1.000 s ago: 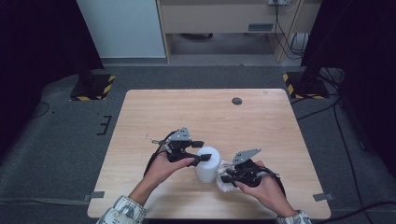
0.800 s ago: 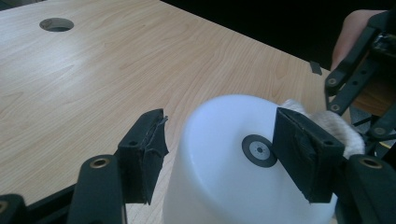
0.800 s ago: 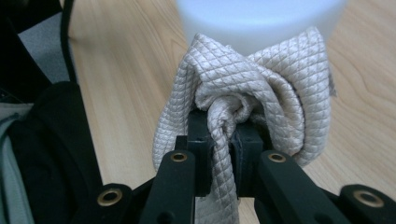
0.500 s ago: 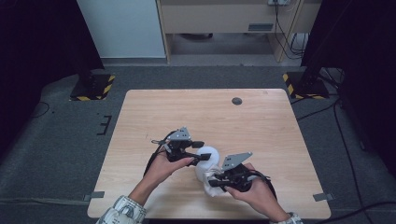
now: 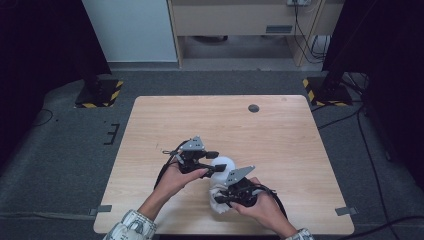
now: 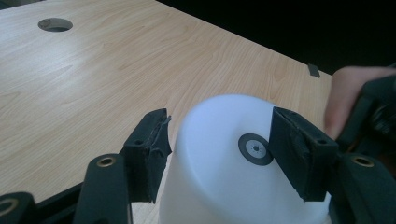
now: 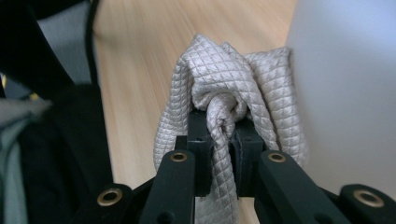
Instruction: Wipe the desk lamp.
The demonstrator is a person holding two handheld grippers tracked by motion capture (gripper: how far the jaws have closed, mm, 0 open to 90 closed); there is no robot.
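- My left tool (image 6: 215,154) has its jaws apart, one on each side of the white cup (image 6: 233,163). The cup sits upside down on the counter (image 6: 93,70), bottom up, with a small dark dot on it.
- I cannot tell if the left jaws press the cup or just sit beside it. The right one looks to be touching it; the left one has a thin gap.
- My right tool (image 7: 218,140) is clamped tight on a bunched cloth (image 7: 224,93). The cloth sticks out past the jaws and sits right against the cup's side, just right of the tool.
- From the high view, the cup (image 5: 221,166) is between my two tools, with the left tool (image 5: 207,162) at its far side and the right tool (image 5: 220,196) at its near side.
- I think the job now is wiping the cup with the cloth.
- To do it well, I should hold the cup firm with the left tool so it does not slide or tip.
- I should keep the cloth soft against the cup and rub along its side, not push hard.
- I should keep my grip on the cloth, so it does not slip out.
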